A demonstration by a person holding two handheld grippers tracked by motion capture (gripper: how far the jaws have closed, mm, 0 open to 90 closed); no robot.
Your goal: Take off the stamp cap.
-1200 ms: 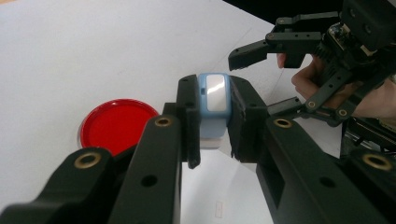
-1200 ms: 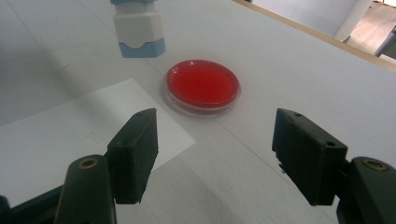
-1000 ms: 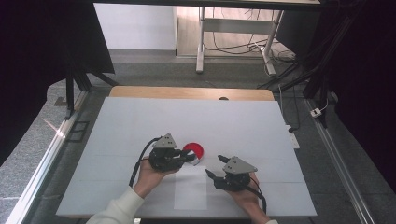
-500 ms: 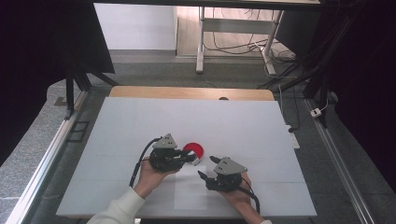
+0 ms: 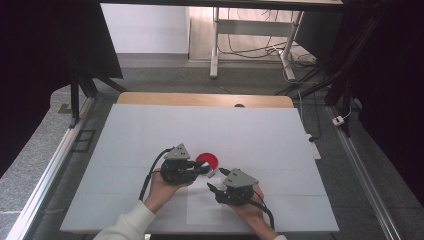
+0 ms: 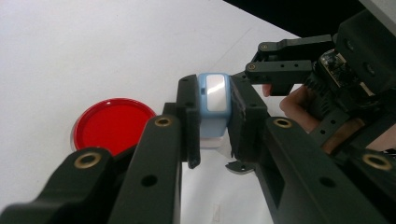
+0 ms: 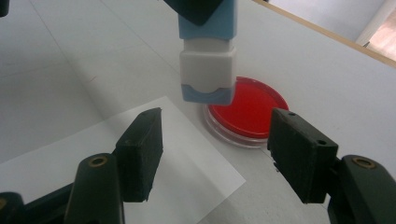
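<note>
1. So far, a blue-and-white stamp (image 6: 213, 105) is pinched in the left claw (image 6: 212, 123) and held off the surface (image 5: 150, 130), just beside the red dish (image 5: 207, 160).
2. Its white cap (image 7: 208, 70) is judged not yet removed.
3. Since the earlier frame, the right claw (image 7: 215, 154) has been brought nearer the red dish; its jaws, spread and empty below the cap, have just been closing.
</note>
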